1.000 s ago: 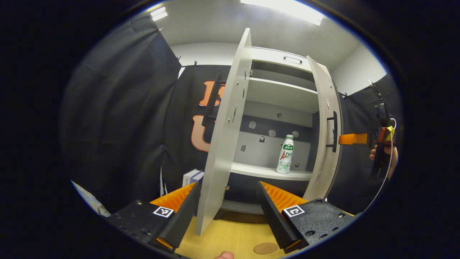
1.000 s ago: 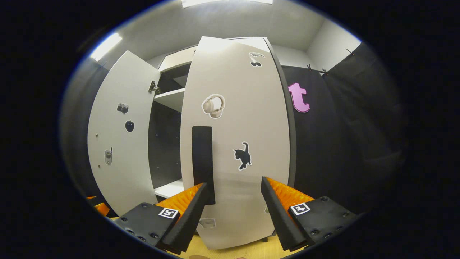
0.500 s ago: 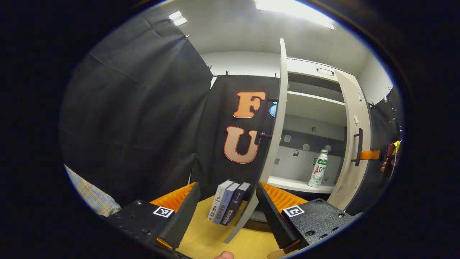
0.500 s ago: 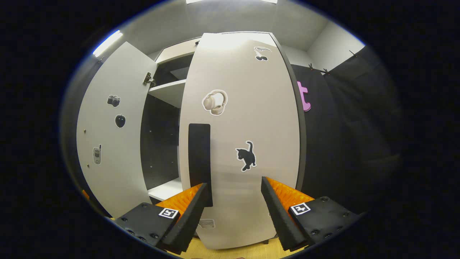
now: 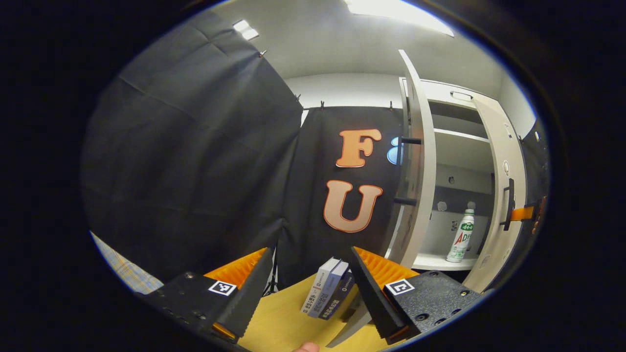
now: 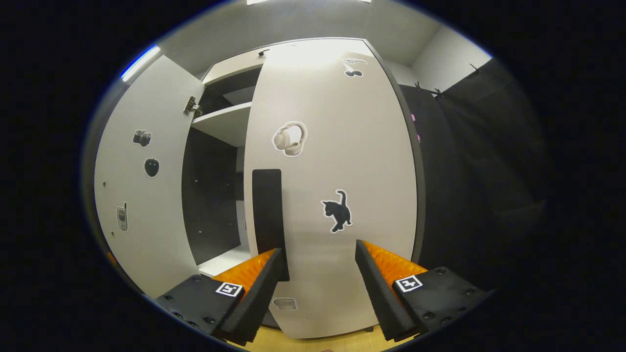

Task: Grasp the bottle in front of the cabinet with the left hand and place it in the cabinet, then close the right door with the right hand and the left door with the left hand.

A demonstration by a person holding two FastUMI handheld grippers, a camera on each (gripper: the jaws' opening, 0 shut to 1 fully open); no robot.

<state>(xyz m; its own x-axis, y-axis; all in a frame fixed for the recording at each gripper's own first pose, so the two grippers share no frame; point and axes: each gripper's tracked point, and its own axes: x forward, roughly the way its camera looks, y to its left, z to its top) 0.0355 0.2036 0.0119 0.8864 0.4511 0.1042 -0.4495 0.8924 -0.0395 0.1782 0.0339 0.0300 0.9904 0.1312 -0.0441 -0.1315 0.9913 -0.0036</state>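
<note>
One bottle [image 5: 460, 236]: white plastic, slim, with a white cap and a label printed in green and red; it stands upright on the cabinet's lower shelf [image 5: 442, 262], at about 3 o'clock in the left gripper view.
Bottle's spot: inside the cabinet [image 5: 459, 146], toward the right end of the shelf, just beside the inner face of the right door, apart from both grippers.
Right door [image 6: 332, 195]: pale panel, partly swung in, a gap left between it and the left door; it carries a dark vertical handle [image 6: 267, 215] and stickers of headphones, a black cat and cherries.
Left door [image 5: 415, 181]: pale panel standing wide open, seen nearly edge-on at 2 o'clock in the left gripper view; its inner face bears small stickers in the right gripper view.
Right gripper [image 6: 318, 283]: fingers spread wide, gripping nothing; the door face sits close ahead between them, the handle just above the finger at 7 o'clock.
Left gripper [image 5: 308, 288]: fingers spread wide, gripping nothing; it points past the left door's edge at the booth cloth.
Books [image 5: 328, 295]: three, leaning together on the wooden tabletop [image 5: 283, 322] at 6 o'clock, between the left gripper's fingers.
</note>
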